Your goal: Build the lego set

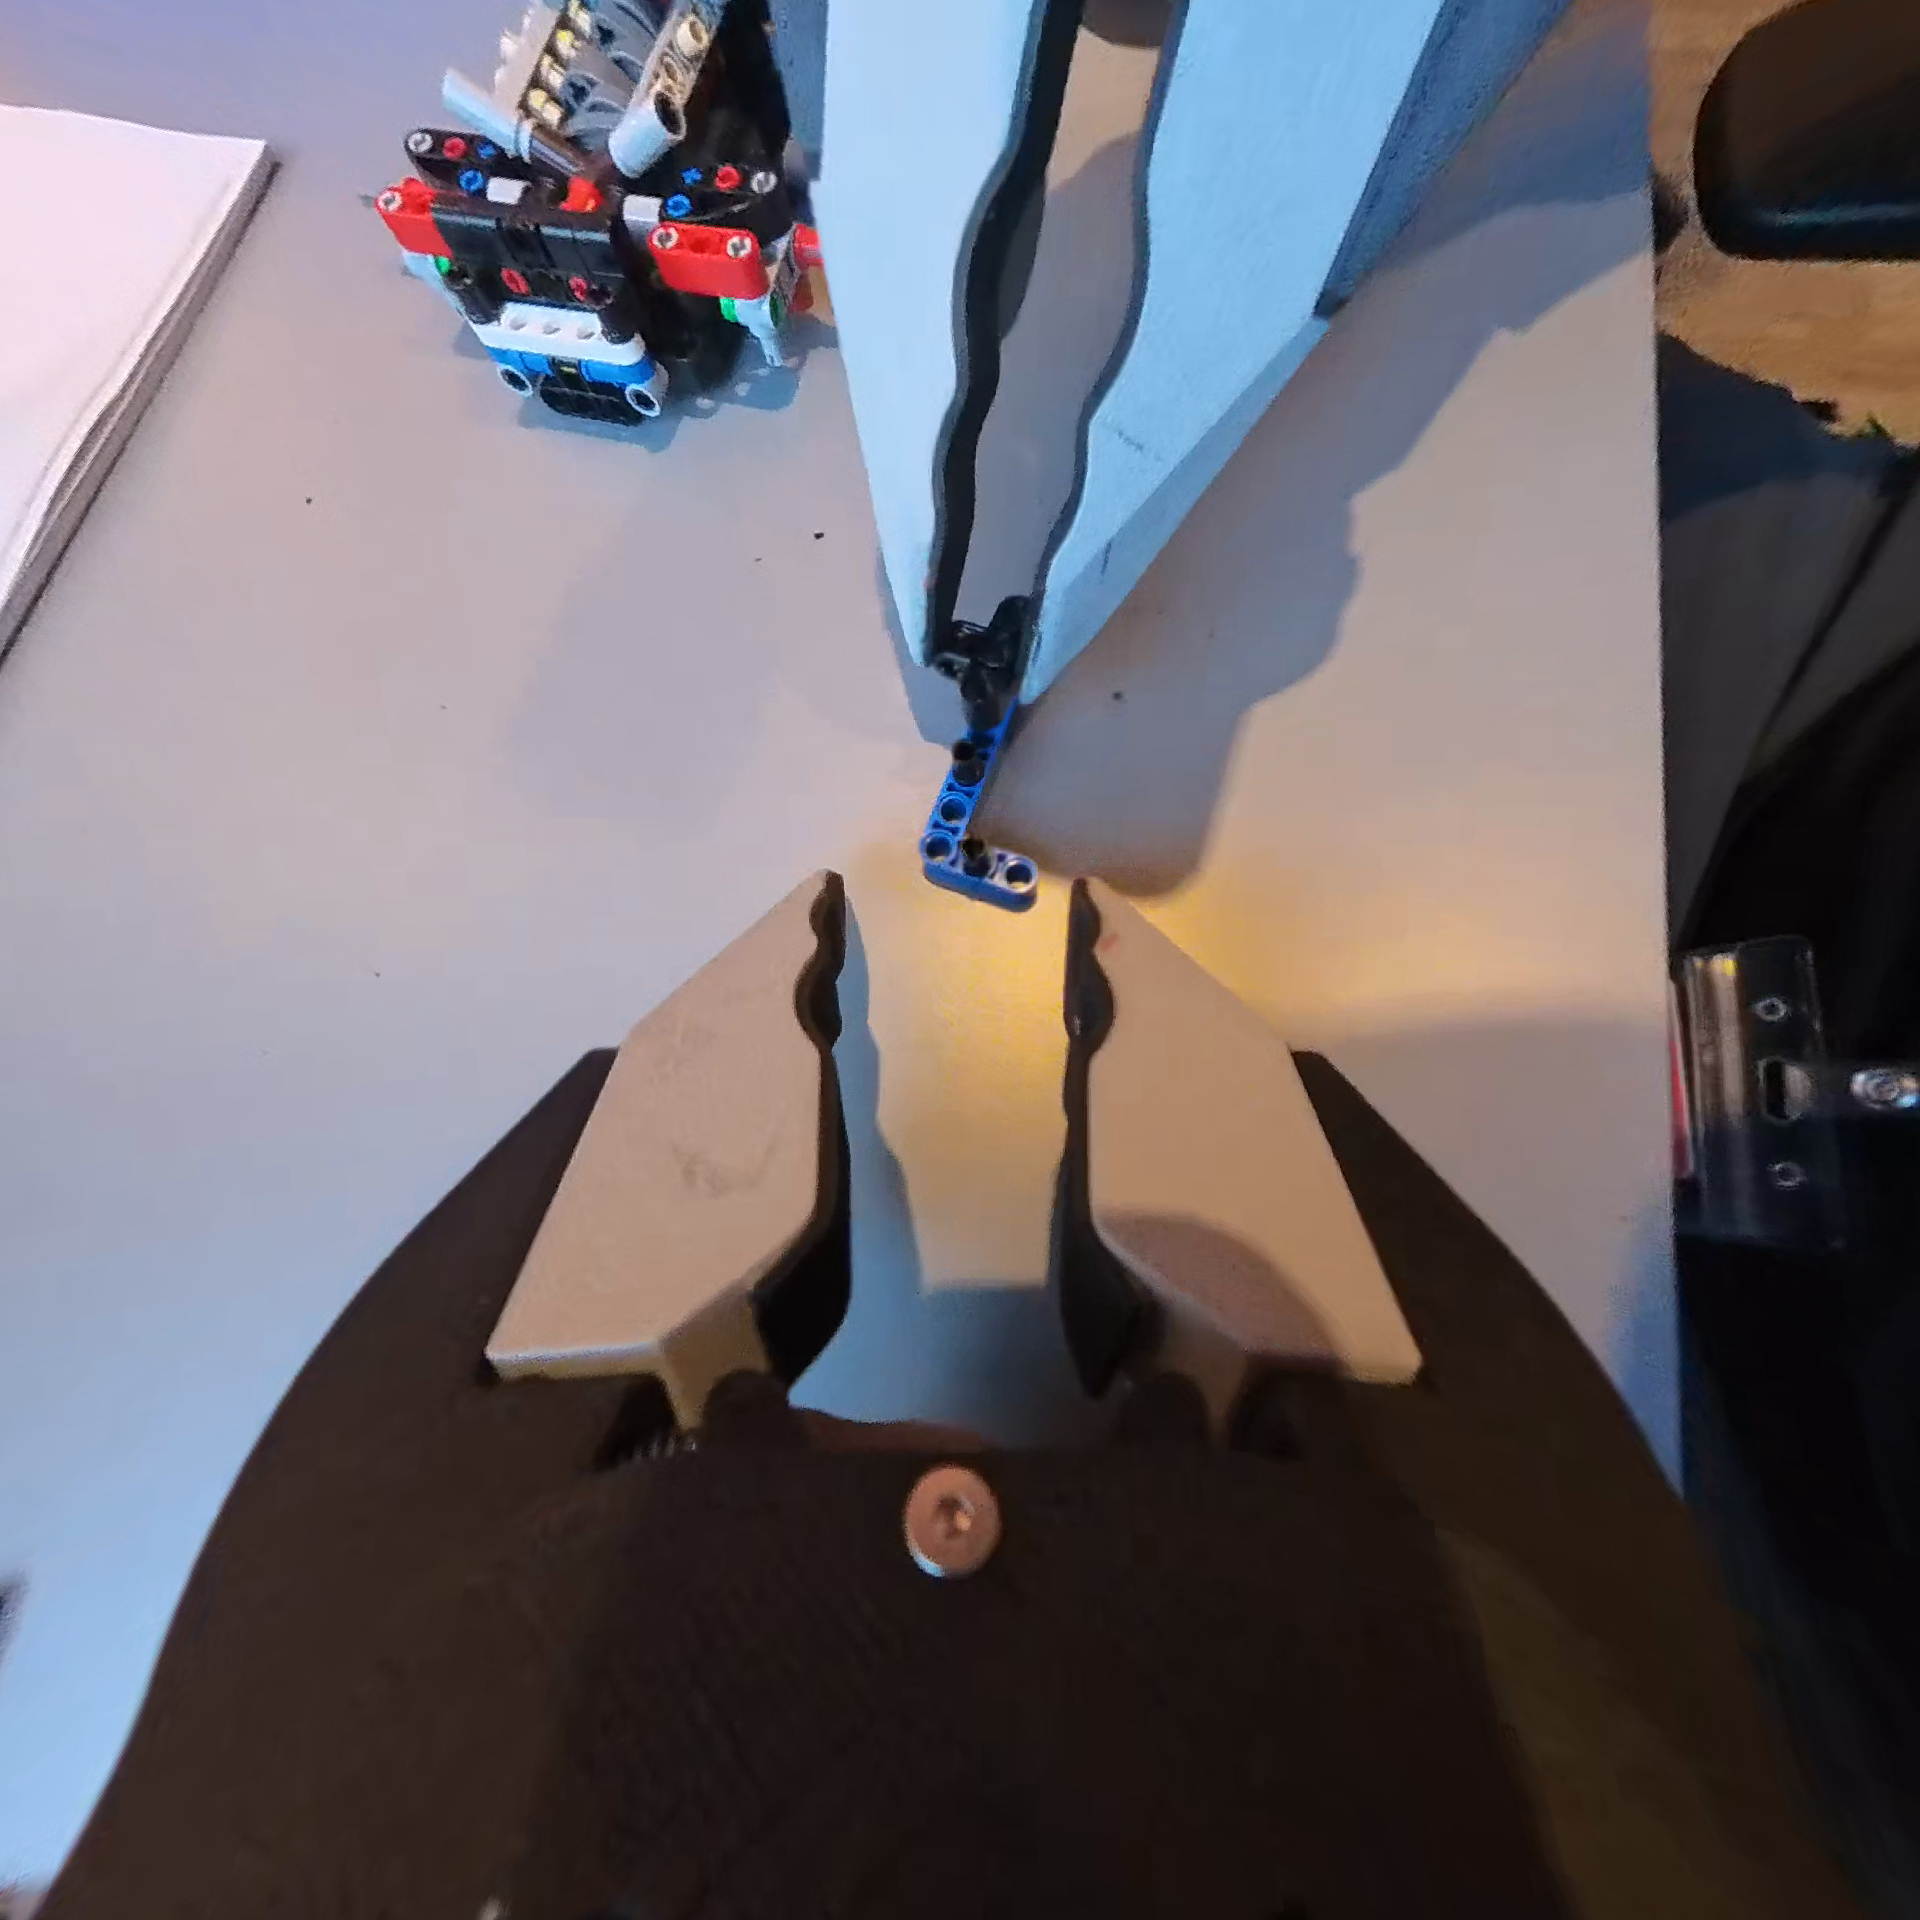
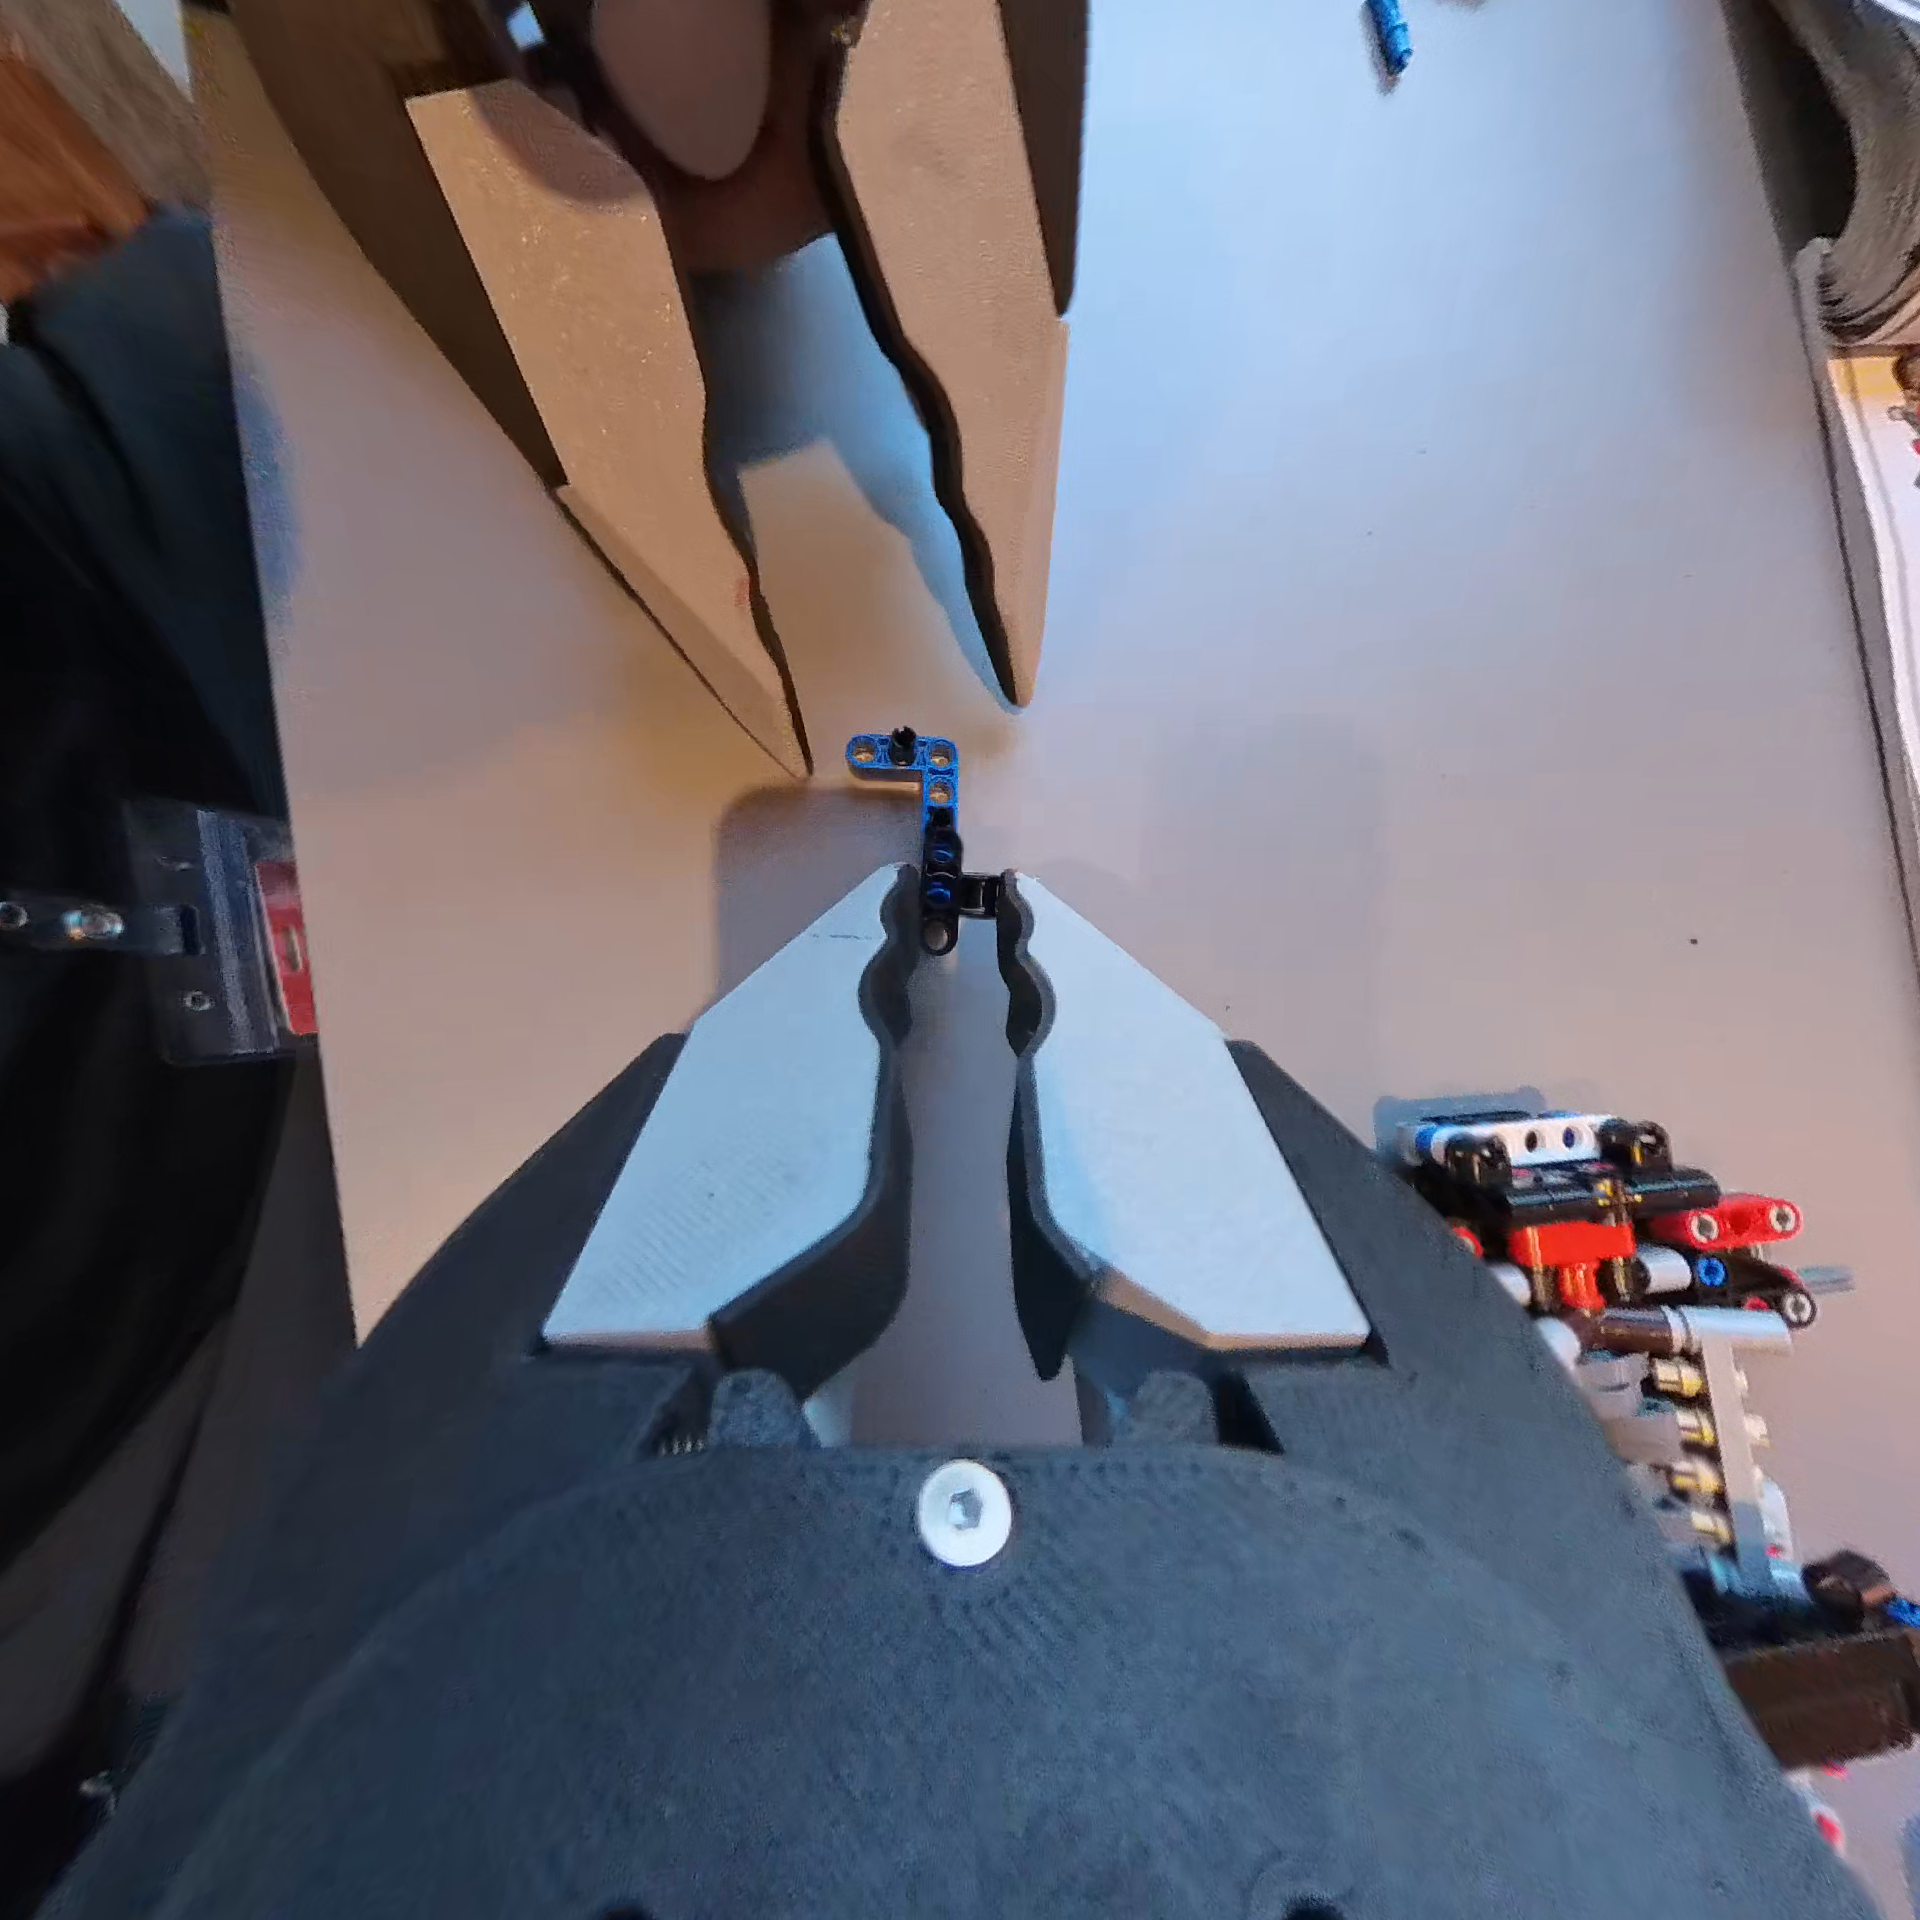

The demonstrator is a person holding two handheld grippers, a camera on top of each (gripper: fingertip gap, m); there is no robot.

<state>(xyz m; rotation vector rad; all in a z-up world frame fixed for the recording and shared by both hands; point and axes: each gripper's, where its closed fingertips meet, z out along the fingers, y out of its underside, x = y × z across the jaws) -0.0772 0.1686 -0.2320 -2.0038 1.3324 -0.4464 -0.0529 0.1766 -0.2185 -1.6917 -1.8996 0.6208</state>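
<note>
Sub-assembly work is in hand: we are joining a small black connector point(image 2: 961, 894) to a blue L-shaped beam point(image 2: 928, 774) before it goes onto the main model point(image 2: 1621, 1268), which is standing well apart at the near right in the right wrist view.

We are pinching the black connector between the tips of the right gripper point(image 2: 956, 899); the blue beam is projecting from it toward the far side, low over the grey table point(image 2: 1455, 623). We cannot tell whether the beam is touching the table. A black pin point(image 2: 902, 740) is standing up from the beam's short leg.

We are holding the left gripper point(image 1: 956, 899) spread, with nothing between its fingers, its tips just beside the beam's short leg.

Judged from this, the next move calls for closing the left gripper on the short leg, squarely and clear of the pin, so that both parts can be pressed together or carried without twisting.

A white booklet point(image 1: 94, 343) is lying at the far left in the left wrist view.
</note>
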